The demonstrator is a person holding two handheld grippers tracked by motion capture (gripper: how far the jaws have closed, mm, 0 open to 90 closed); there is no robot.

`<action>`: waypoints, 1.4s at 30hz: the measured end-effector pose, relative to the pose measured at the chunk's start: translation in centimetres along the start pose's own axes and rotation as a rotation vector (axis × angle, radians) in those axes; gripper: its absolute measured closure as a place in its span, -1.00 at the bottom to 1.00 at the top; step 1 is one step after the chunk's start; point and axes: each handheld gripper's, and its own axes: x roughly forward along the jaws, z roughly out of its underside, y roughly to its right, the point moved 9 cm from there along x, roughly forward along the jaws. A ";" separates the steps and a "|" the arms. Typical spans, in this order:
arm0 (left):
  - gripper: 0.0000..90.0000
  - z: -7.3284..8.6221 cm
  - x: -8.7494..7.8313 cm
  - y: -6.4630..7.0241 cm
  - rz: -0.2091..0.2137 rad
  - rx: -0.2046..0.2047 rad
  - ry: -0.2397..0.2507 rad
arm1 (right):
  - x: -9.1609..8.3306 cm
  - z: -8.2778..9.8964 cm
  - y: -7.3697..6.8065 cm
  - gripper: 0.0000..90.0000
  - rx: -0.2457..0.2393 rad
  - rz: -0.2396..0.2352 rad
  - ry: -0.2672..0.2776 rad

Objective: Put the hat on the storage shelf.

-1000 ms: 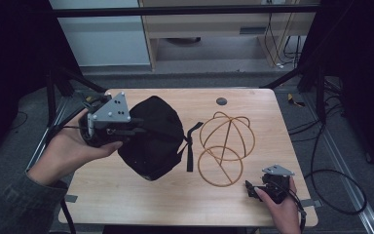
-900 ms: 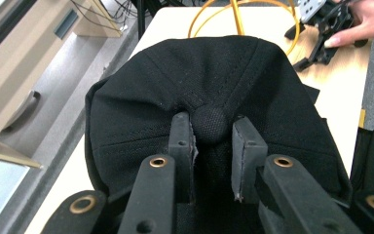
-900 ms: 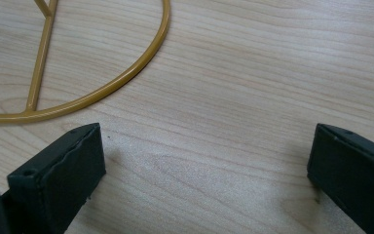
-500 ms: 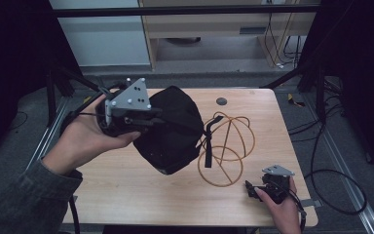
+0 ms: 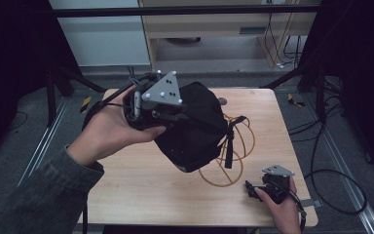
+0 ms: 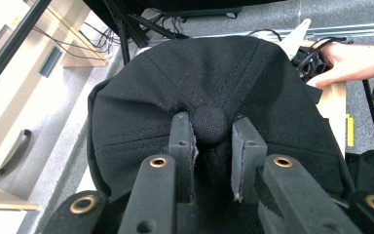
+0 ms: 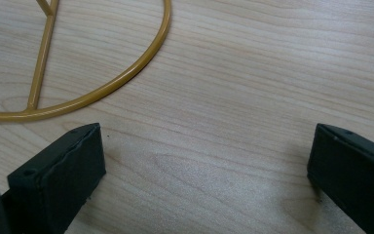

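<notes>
step: you carried black cap [image 5: 195,129] toward wire stand [image 5: 231,161], frame centre | left gripper [image 6: 209,146] clamped on cap's crown, right gripper [image 7: 204,161] wide, empty | next: lower cap onto stand

Two hand-held black tools, one grey sleeve

The left tool [image 5: 163,105] is black with a grey three-cornered plate bearing small dark holes; its jaw arms carry brass-ringed screw holes and flat black pads, and black cables trail off. The right tool [image 5: 268,187] has the same grey plate and a black cable. The left forearm wears a grey-green sleeve [image 5: 44,195].
</notes>
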 end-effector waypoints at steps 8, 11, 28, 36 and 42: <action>0.65 -1.2 1.2 -1.0 0.007 -0.006 -0.003 | 0.0 0.0 0.0 -0.99 0.001 0.000 -0.001; 0.65 -1.7 1.9 -1.2 0.008 -0.012 -0.010 | 0.0 0.0 0.0 -0.99 0.001 0.001 -0.001; 0.65 -3.3 5.0 -1.8 0.032 -0.032 -0.020 | 0.0 0.0 0.0 -0.99 0.001 0.001 -0.001; 0.65 -4.0 6.5 -2.5 0.046 -0.058 -0.009 | 0.0 0.0 0.0 -0.99 0.001 0.001 0.000; 0.65 -4.7 7.0 -2.3 0.044 -0.058 -0.012 | 0.0 0.0 0.0 -0.99 0.002 0.001 -0.001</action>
